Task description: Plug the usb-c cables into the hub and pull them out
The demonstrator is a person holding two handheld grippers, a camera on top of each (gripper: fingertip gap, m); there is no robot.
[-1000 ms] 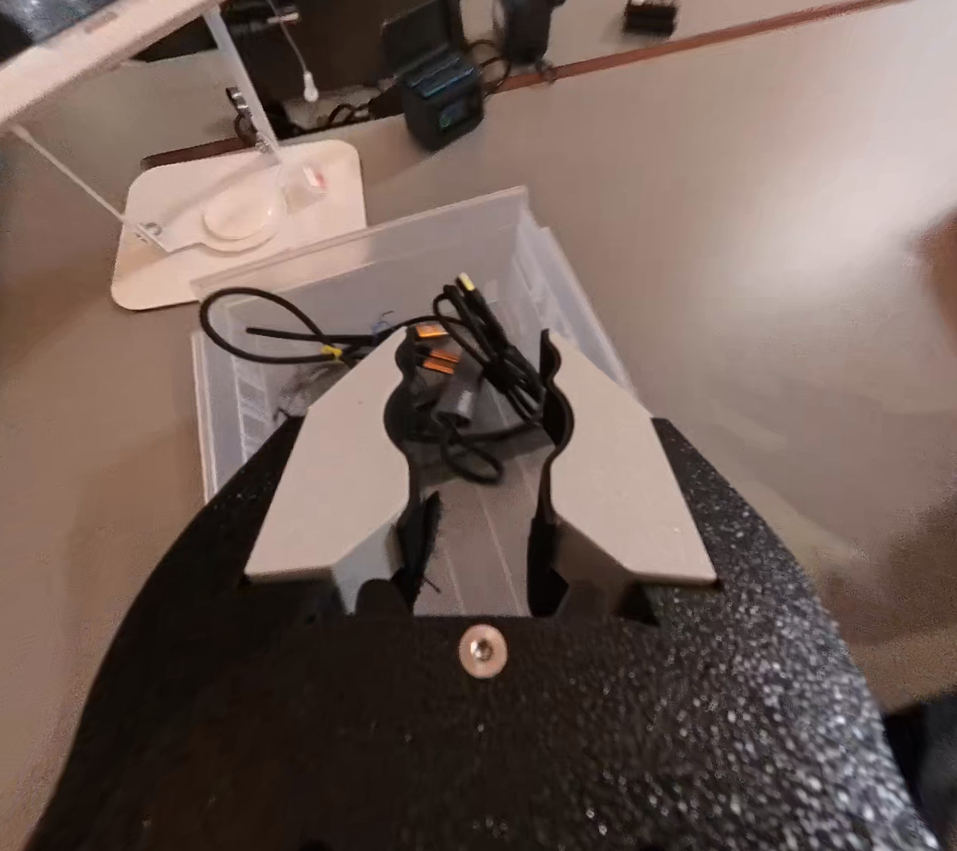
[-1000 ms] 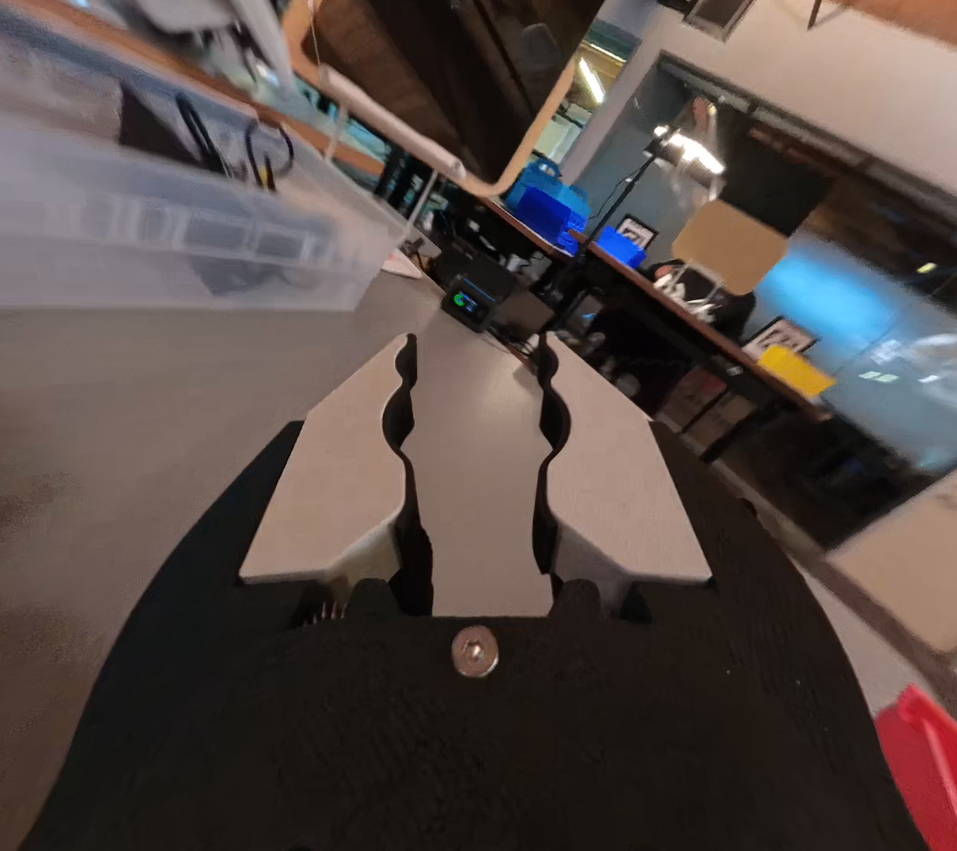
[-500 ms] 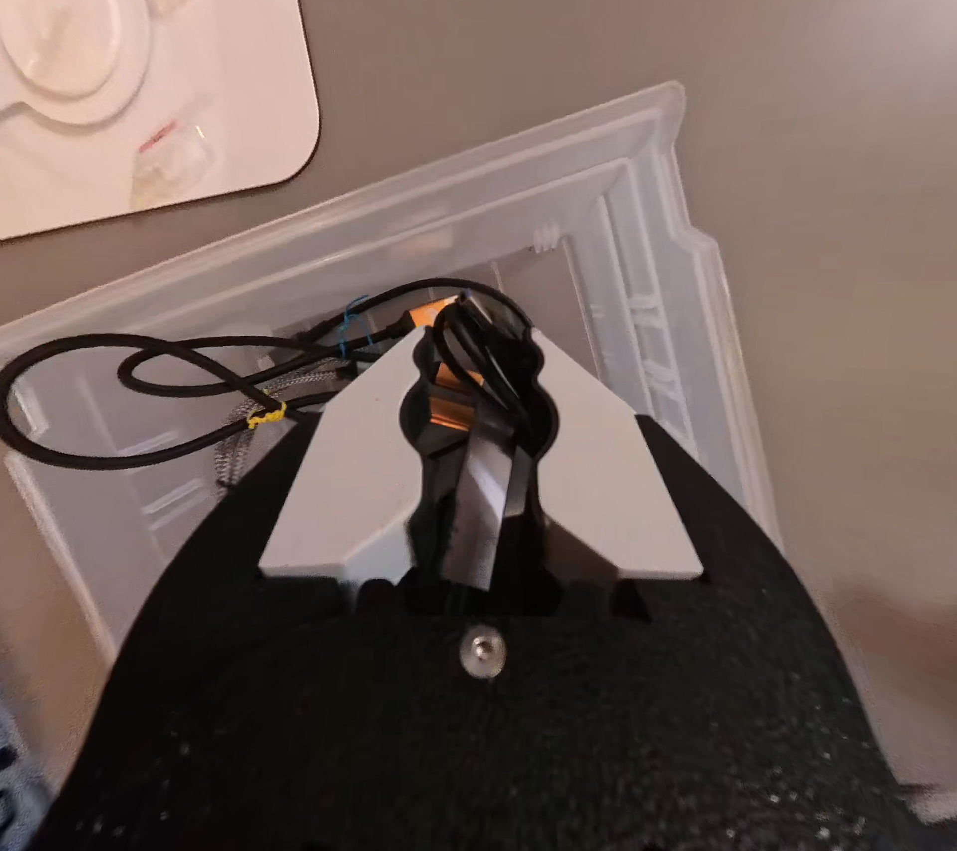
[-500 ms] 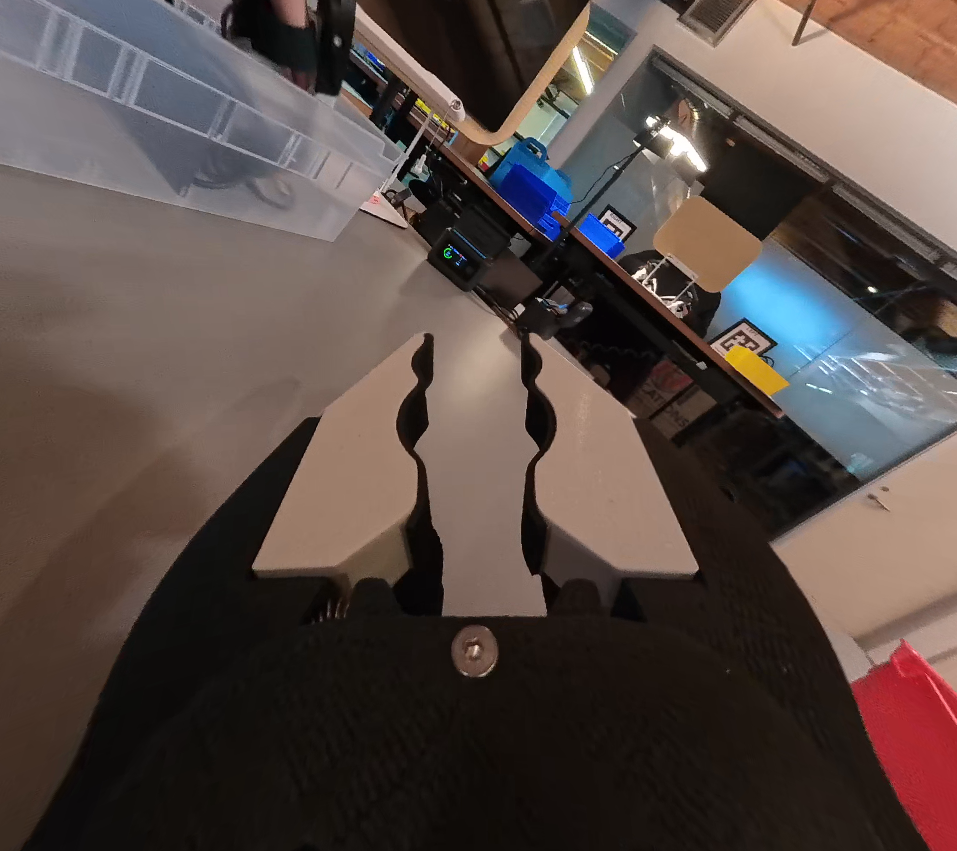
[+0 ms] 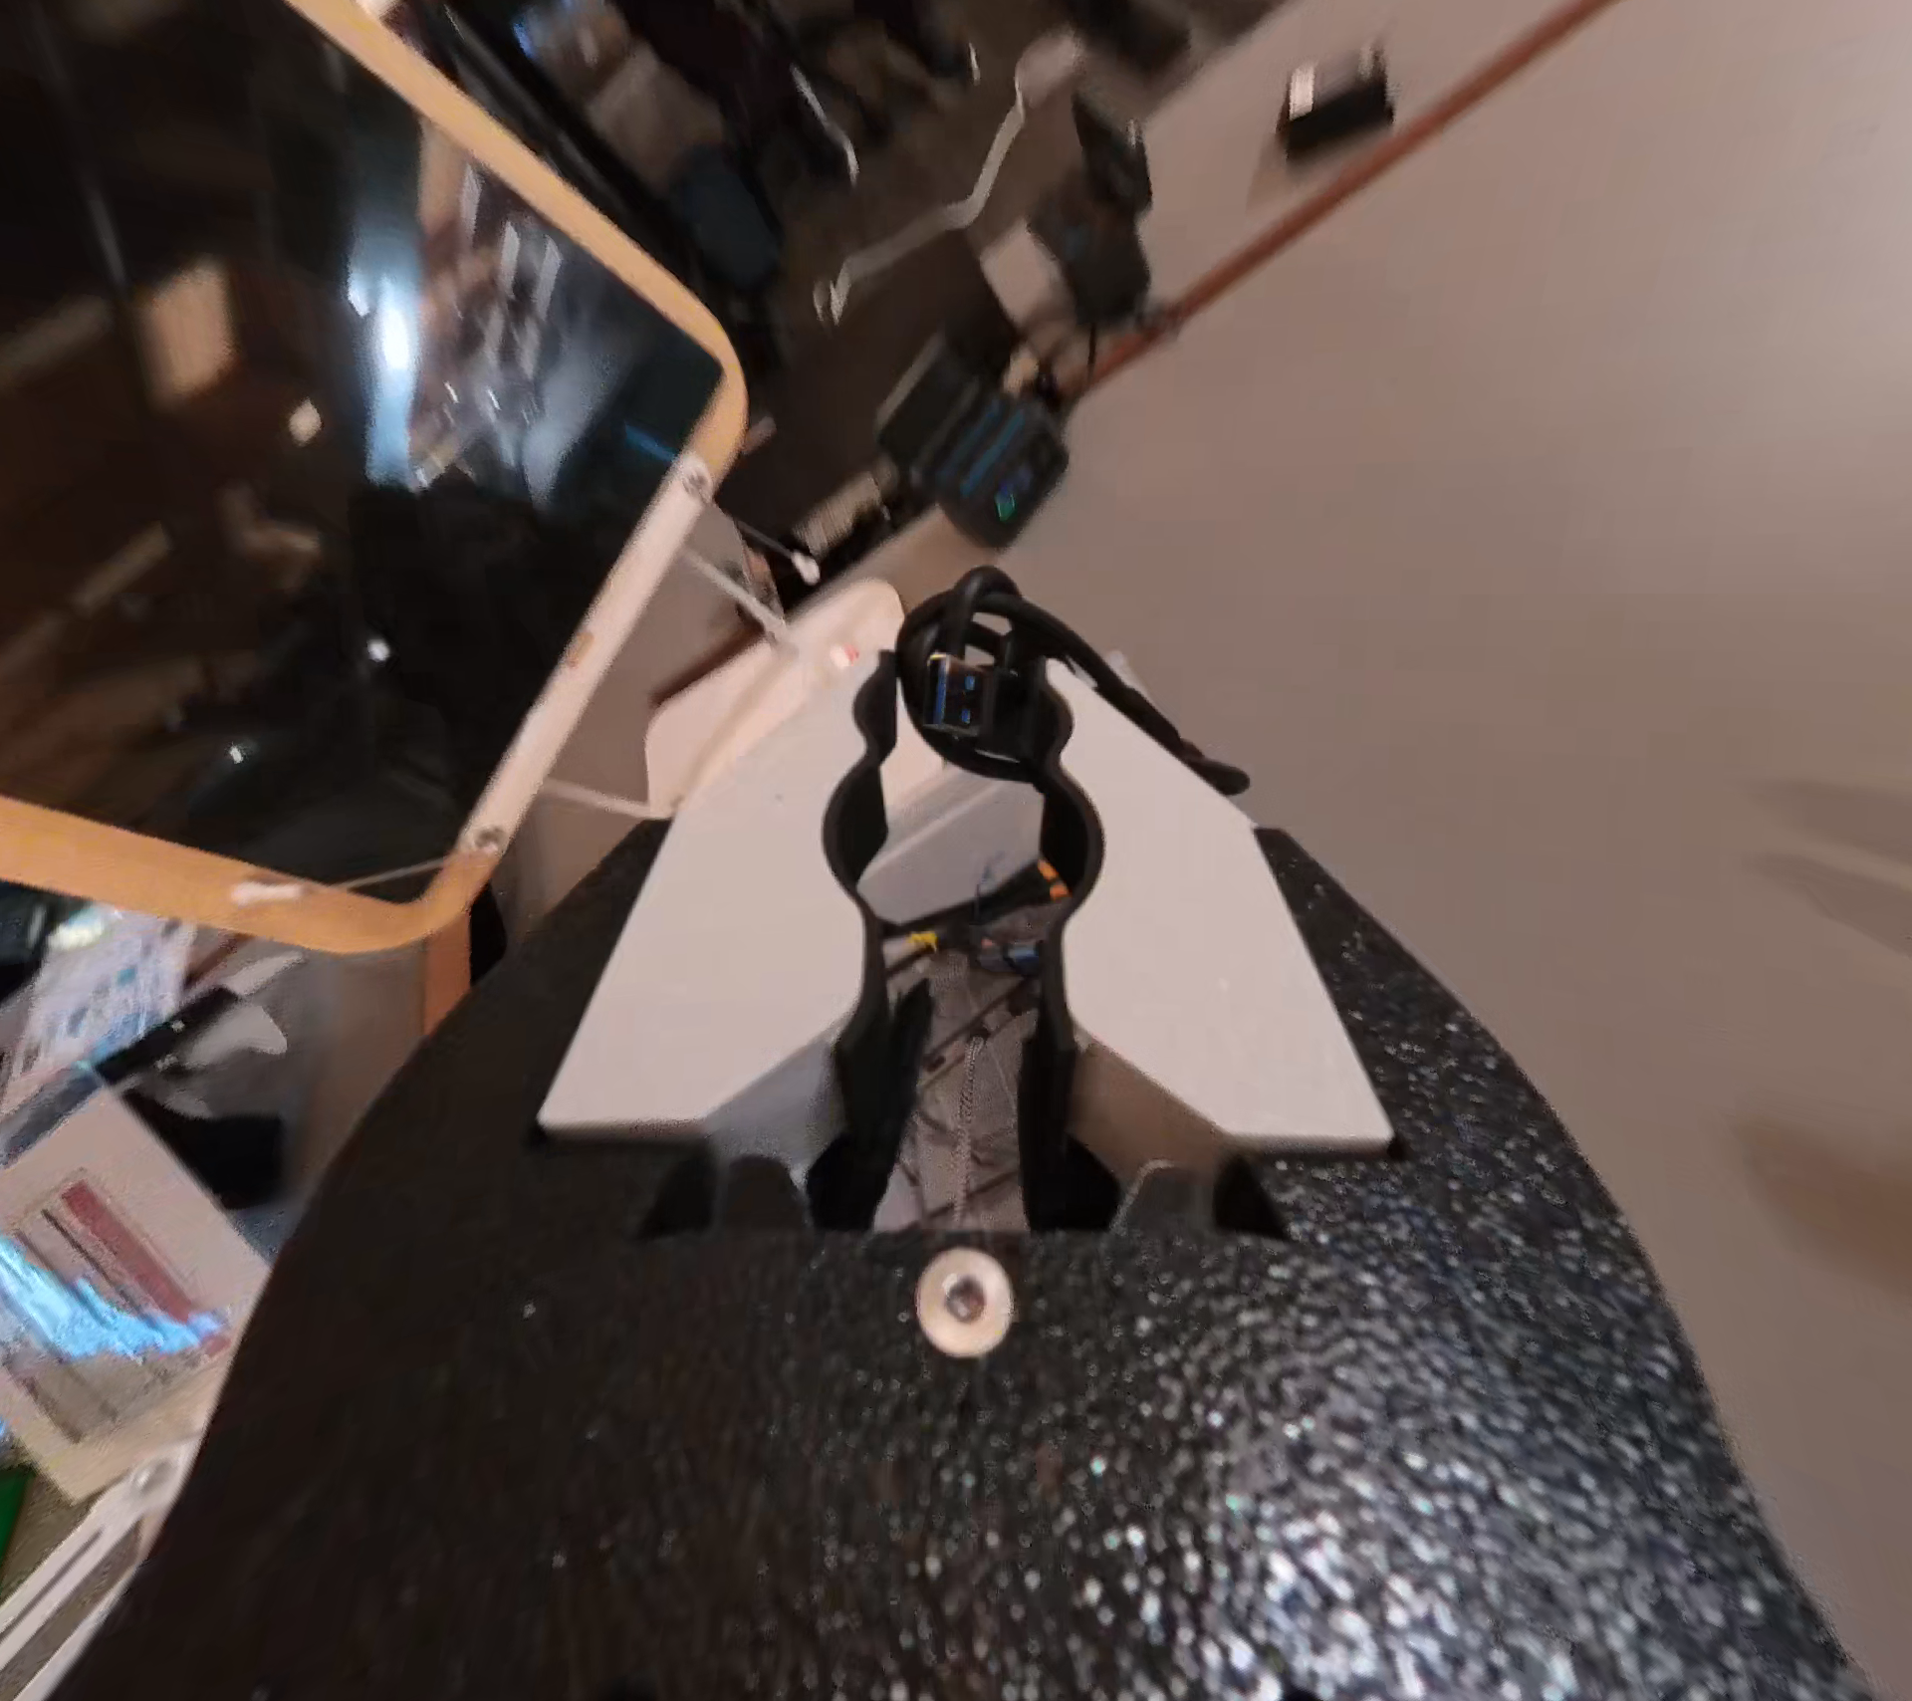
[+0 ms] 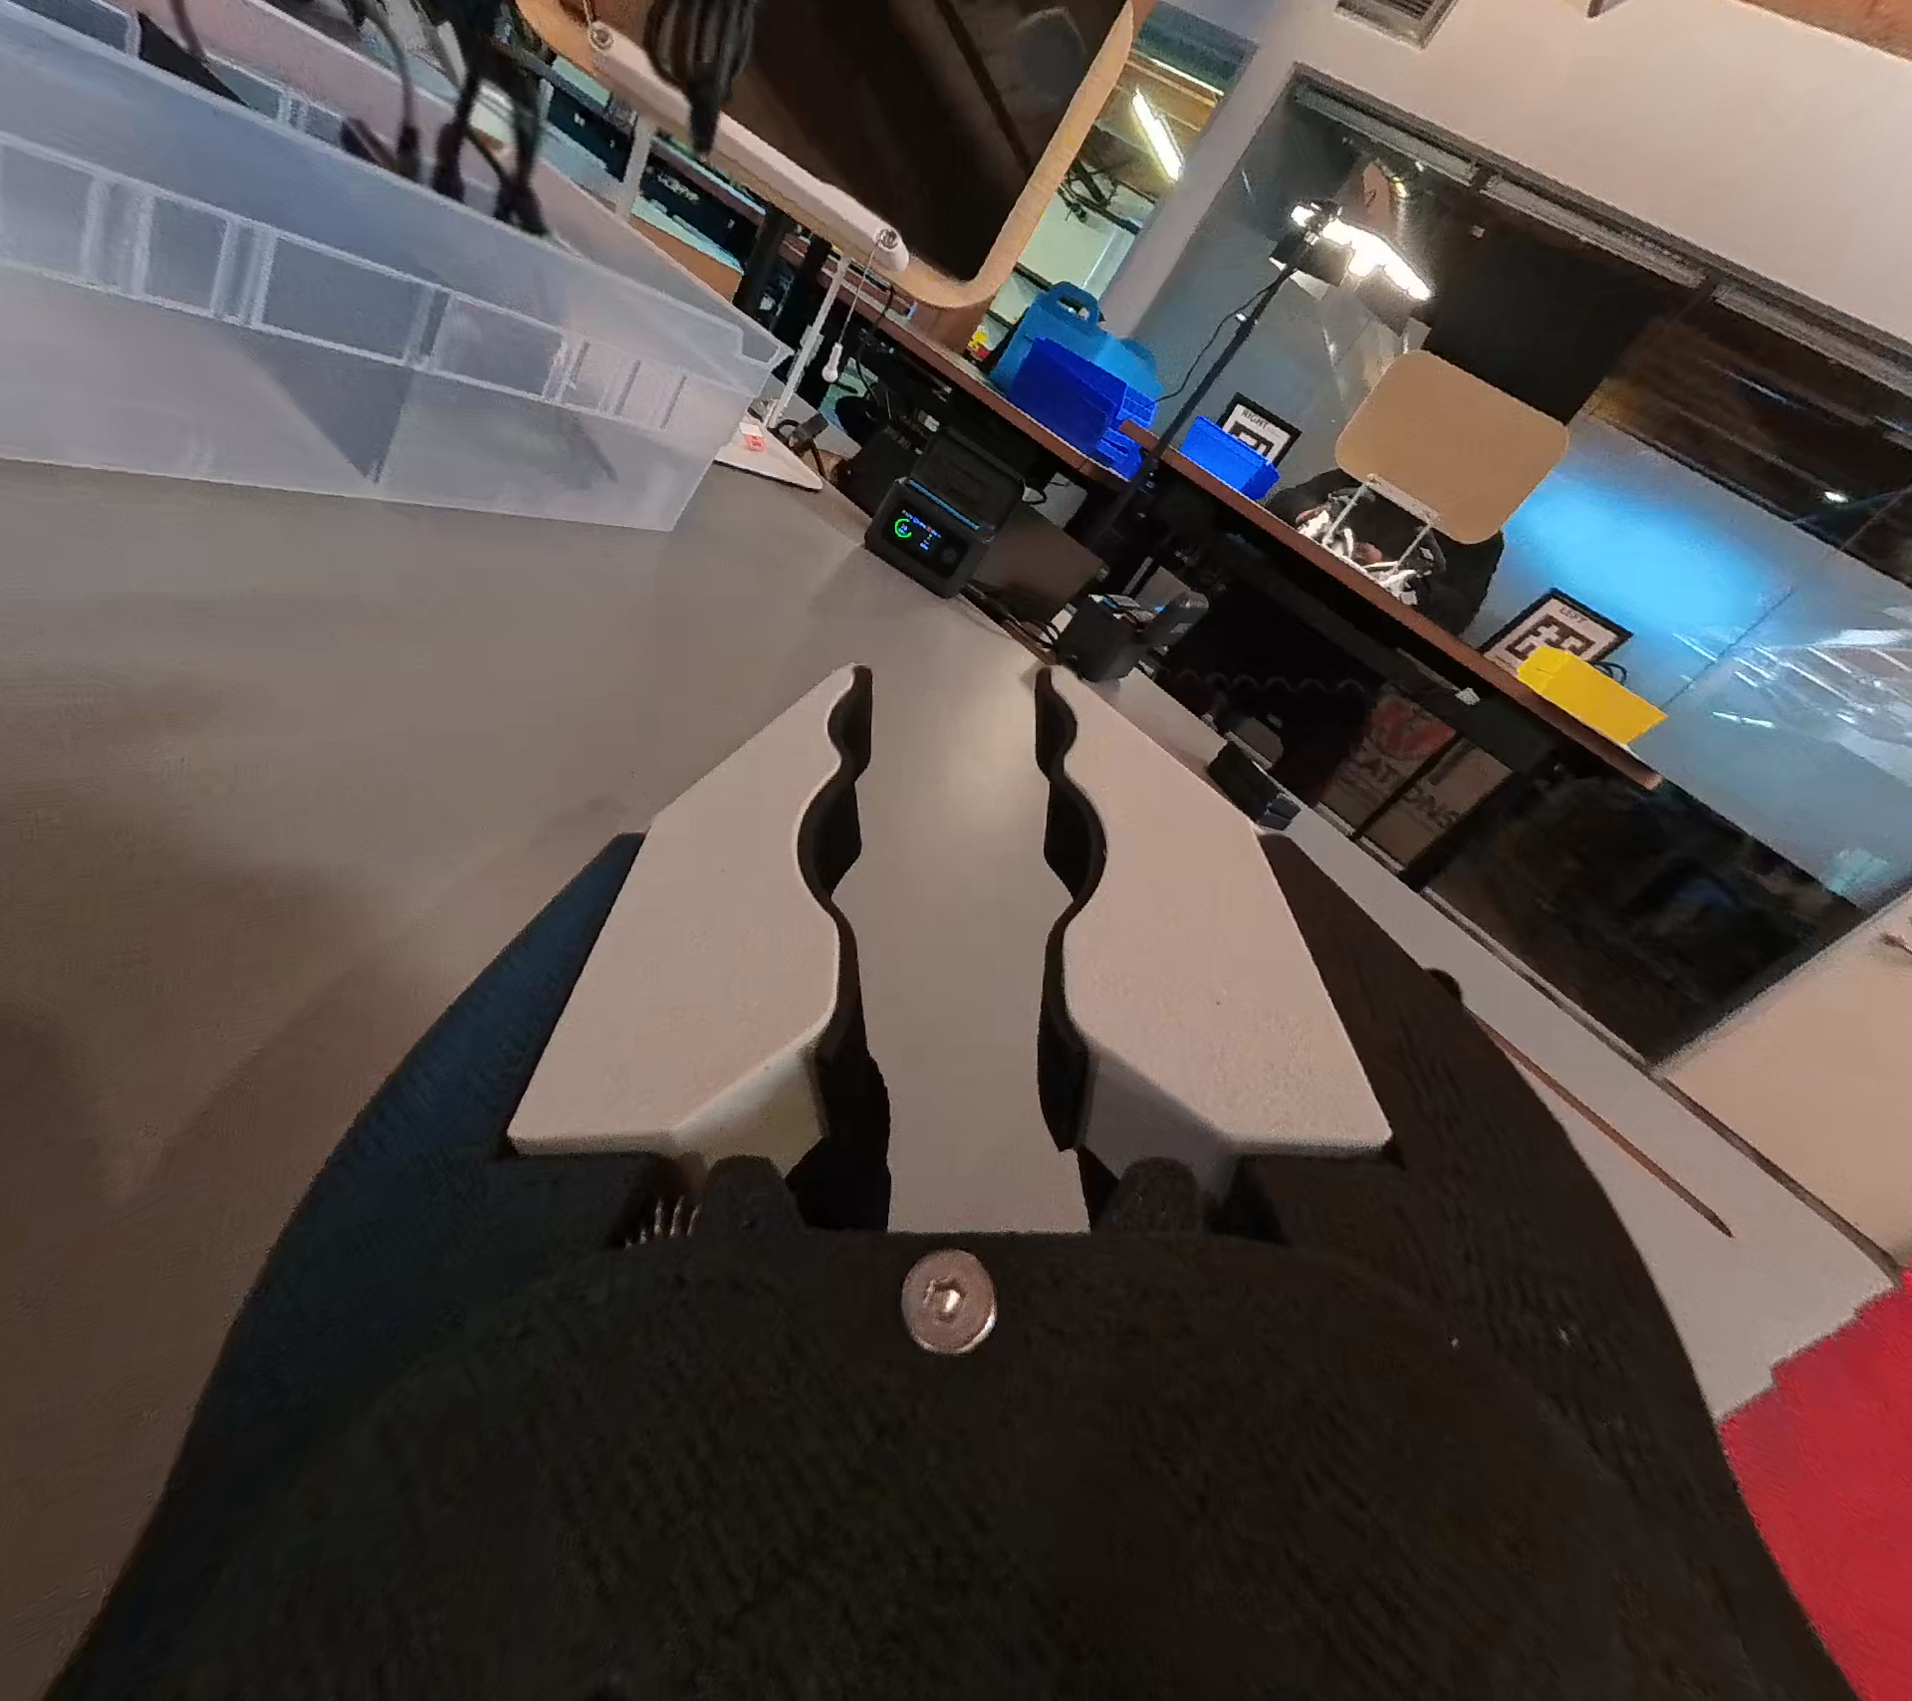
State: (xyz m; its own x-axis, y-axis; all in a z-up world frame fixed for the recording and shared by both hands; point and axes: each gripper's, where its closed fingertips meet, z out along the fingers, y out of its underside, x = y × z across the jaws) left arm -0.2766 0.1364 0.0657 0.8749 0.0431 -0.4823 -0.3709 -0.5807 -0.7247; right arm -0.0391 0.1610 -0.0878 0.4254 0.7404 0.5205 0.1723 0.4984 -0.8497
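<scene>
Left wrist view: left gripper (image 5: 967, 699) pinches a coiled black cable bundle (image 5: 983, 668) at its tips above the clear bin (image 6: 435, 368); right gripper (image 6: 952, 689) spread, holding nothing, over grey table (image 6: 310, 720).

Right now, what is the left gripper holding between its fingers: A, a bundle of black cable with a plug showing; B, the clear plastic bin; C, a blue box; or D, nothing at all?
A: the left gripper is closed on a bundle of black cable at its fingertips, a plug end facing the camera.
</scene>
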